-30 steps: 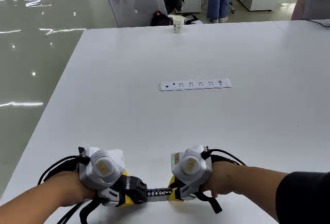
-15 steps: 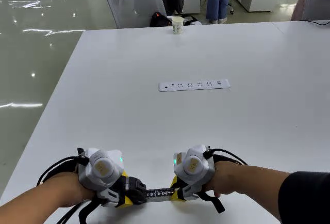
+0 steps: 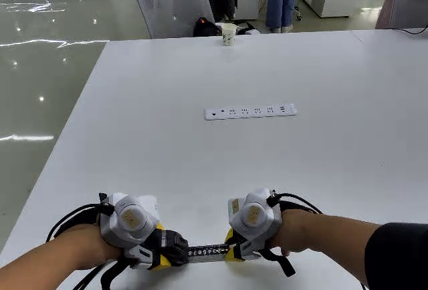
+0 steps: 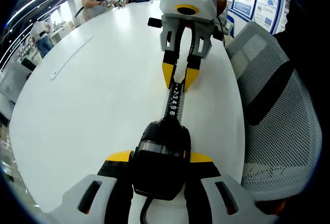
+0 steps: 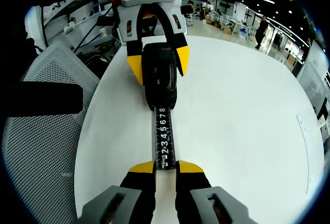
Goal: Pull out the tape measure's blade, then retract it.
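Fingers (image 4: pixel 119 157) of our left gripper (image 4: pixel 161 158) clamp the tape measure case (image 5: pixel 160 74) at the near edge of the surface (image 3: pixel 200 69), our right gripper (image 5: pixel 166 167) pinches the blade (image 5: pixel 163 131) tip; mid-pull, we judge, next drawing steadily apart.

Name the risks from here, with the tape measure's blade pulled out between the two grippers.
1. The right gripper pinches the blade just at its tip. A slip there would probably let the blade snap back into the case uncontrolled.
2. The left gripper holds the case close to the near edge of the table. If that grip loosened, the case could drop off toward the mesh chair.
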